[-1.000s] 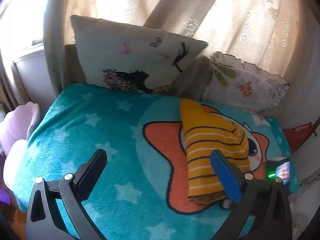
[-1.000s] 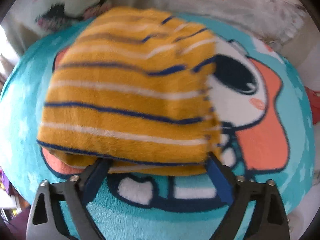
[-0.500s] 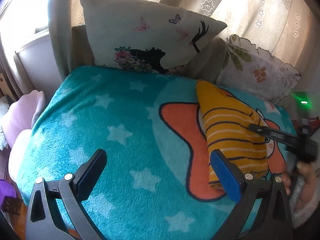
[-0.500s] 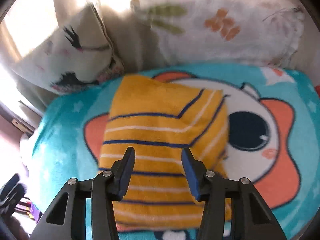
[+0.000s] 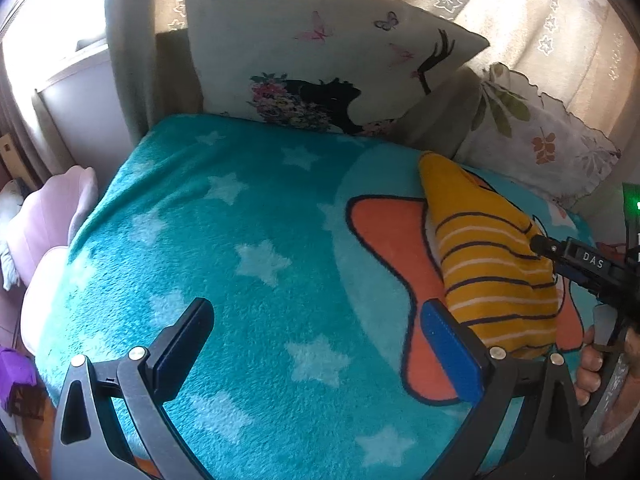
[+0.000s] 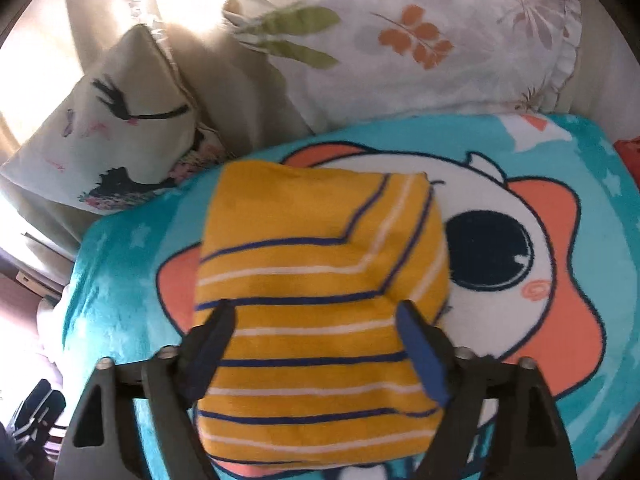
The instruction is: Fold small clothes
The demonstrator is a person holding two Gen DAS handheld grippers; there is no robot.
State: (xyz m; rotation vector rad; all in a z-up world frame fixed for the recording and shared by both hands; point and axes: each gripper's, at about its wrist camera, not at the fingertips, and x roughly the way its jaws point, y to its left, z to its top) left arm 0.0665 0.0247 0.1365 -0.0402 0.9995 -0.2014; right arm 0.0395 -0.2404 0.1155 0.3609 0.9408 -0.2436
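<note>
Right wrist view shows the striped yellow garment [image 6: 316, 320] lying as a compact, squared bundle on the teal star blanket [image 6: 120, 288], over the cartoon star print; the right gripper [image 6: 316, 340] hovers above its near half with jaws spread, pinching nothing; the left gripper [image 5: 316, 340] hangs over bare blanket well to the left of the garment, jaws also wide apart and empty; two pillows [image 5: 320, 60] lean at the back. Folding looks essentially done, judging by the tidy layered shape; what seems left is at most a smoothing press or setting the bundle aside.
</note>
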